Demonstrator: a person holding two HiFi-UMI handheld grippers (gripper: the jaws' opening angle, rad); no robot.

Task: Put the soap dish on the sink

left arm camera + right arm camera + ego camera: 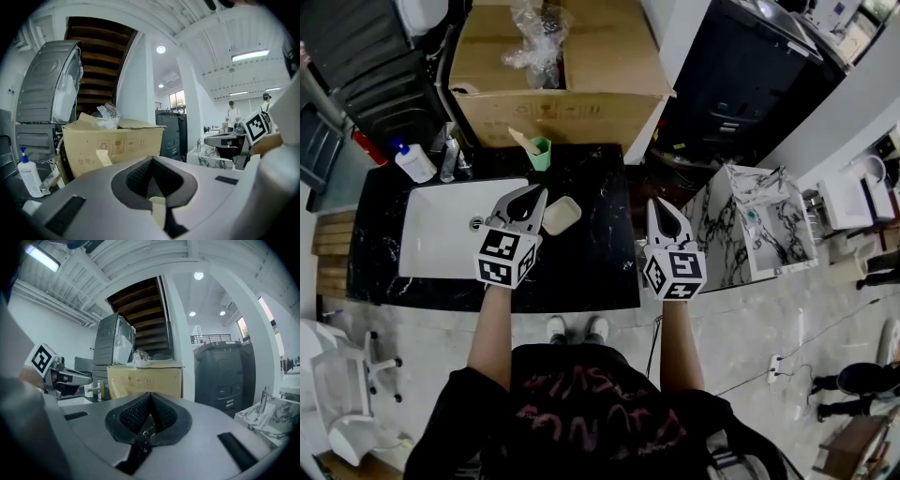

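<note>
above the black surface [586, 267] we hold the left claw [536, 193] and right claw [656, 204] pressed together; the soap dish [562, 215] lies beside the sink [431, 239]

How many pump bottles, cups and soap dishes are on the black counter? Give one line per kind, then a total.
Pump bottle: 1
Cup: 1
Soap dish: 1
Total: 3
</note>
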